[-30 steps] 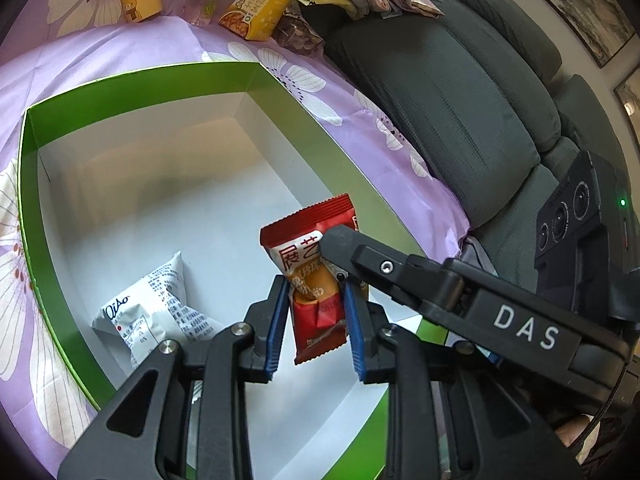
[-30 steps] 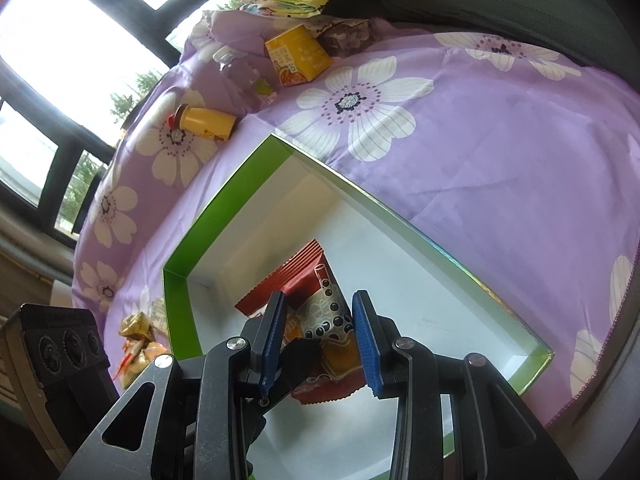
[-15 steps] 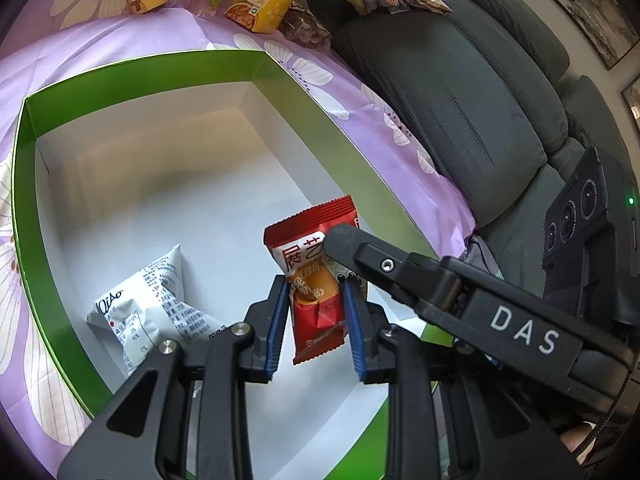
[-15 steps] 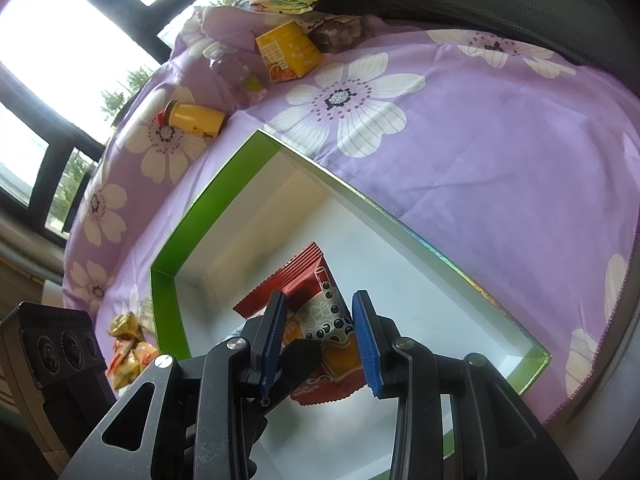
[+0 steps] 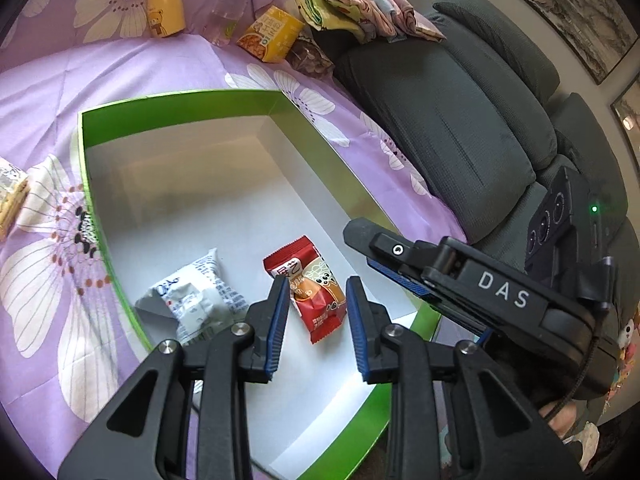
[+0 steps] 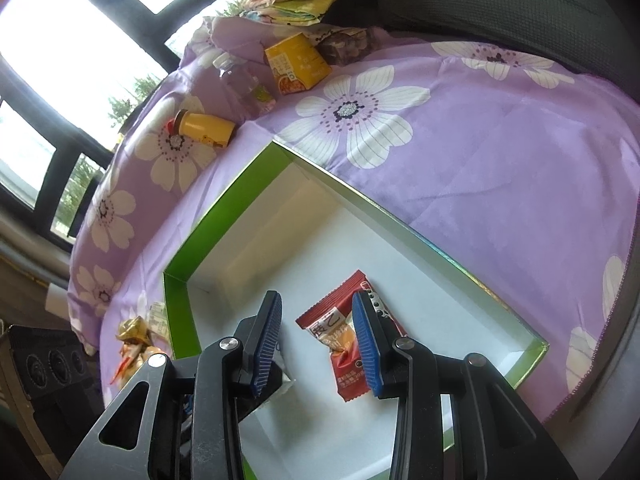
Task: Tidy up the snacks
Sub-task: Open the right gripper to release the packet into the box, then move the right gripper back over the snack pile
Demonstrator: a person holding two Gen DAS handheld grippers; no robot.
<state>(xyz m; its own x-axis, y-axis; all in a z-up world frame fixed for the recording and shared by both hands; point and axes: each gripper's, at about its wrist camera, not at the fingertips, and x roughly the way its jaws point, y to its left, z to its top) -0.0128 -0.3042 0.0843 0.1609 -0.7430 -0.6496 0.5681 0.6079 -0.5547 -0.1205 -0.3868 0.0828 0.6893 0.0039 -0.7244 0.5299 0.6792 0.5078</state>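
Observation:
A red snack packet lies flat on the white floor of the green-rimmed box. It is seen between the fingers of my left gripper, whose jaws are opening; the pads do not touch it. Beside it in the box lies a white snack packet. My right gripper hovers over the same red packet, which lies below its right finger, not pressed. Its jaws are opening too. In the left wrist view the right gripper reaches in from the right.
The box rests on a purple flowered cloth. Behind it are a yellow jar, a clear bottle and a yellow carton. A grey sofa is at the right. Loose snacks lie outside the box's left wall.
The red packet was between both grippers' fingers above the box floor; it now lies on the floor. Both sets of jaws have widened, and the left gripper has drawn back.

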